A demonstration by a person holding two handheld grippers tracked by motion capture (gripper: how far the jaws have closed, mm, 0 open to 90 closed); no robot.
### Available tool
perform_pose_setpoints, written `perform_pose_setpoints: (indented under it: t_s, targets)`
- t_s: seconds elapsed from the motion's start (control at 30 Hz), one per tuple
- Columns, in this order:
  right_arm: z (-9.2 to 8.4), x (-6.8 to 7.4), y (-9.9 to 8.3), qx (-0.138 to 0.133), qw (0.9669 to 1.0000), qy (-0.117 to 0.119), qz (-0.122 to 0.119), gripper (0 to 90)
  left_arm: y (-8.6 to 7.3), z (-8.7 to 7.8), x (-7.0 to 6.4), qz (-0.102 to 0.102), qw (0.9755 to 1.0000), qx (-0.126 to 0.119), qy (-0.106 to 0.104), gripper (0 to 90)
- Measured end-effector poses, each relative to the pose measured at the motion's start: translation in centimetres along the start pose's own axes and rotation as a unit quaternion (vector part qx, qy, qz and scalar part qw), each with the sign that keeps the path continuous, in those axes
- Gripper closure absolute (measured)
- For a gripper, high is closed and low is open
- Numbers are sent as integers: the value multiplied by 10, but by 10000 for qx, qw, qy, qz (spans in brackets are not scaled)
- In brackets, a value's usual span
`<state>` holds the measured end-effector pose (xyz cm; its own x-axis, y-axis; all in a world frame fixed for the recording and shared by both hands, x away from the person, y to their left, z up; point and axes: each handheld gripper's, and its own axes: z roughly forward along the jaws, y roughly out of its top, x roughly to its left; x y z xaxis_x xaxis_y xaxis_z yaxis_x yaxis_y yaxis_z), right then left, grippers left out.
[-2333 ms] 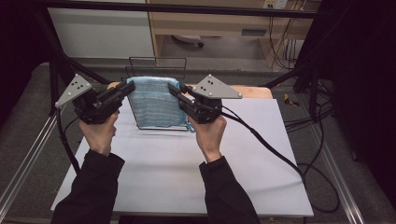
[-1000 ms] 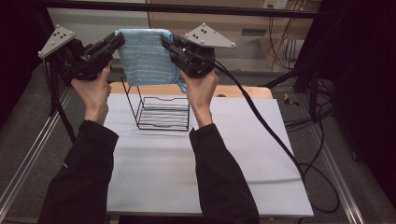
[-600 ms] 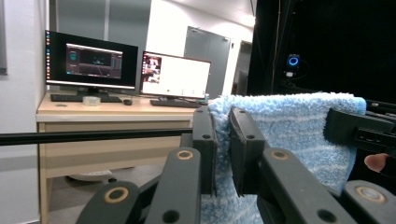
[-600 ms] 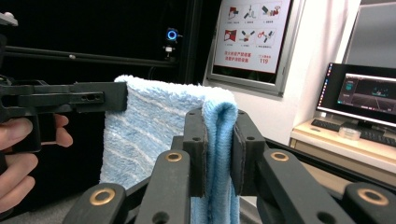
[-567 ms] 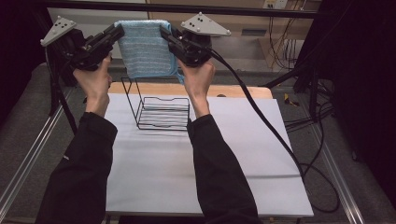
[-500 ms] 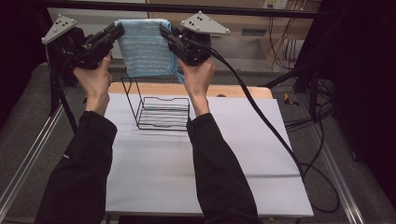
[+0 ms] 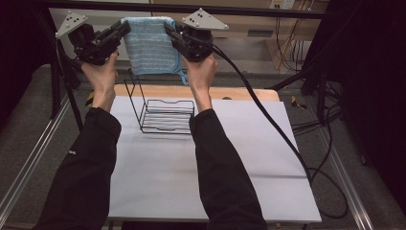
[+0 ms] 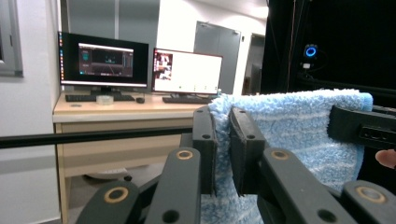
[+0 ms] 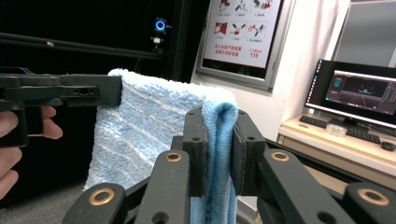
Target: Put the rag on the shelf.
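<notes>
- Blue towel held up in the air above the far end of the table, over the wire rack.
- Left gripper clamped on the towel's left top corner; right gripper clamped on the right top corner.
- Soft, light and limp, so it hangs and sags between the grips.
- Probably best gripped at the top corners, on folded thickness; fluffy pile, unlikely to slip.
</notes>
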<state>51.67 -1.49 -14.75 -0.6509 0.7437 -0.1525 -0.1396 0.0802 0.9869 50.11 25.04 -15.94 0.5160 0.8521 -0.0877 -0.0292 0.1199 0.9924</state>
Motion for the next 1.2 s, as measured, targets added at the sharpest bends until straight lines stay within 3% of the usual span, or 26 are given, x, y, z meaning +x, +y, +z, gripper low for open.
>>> perform_pose_setpoints:
  t_s: [0.17,0.3,0.4,0.47,0.73,0.9,1.07,1.2]
  targets:
    - [6,-3,-17,185,9998,-66,37,786,-14,8,5,23,9996,276,29,816]
    - [7,-6,-30,248,9996,-58,123,786,-21,9,4,99,9996,271,-35,815]
    - [6,-7,-38,309,9993,-31,199,786,-28,11,4,170,9989,441,15,816]
    - [6,-5,-41,366,9993,-28,115,786,-34,11,6,163,9986,503,15,816]
    - [0,0,-55,535,9983,92,192,785,-50,3,8,251,9972,690,-103,814]
    - [-3,3,-63,673,9969,177,377,782,-56,-2,10,264,9956,874,-229,812]
    - [-9,4,-66,729,9957,282,495,780,-57,-9,6,343,9954,852,-276,812]
    - [-15,6,-67,773,9946,378,575,774,-58,-14,5,292,9950,890,-357,813]
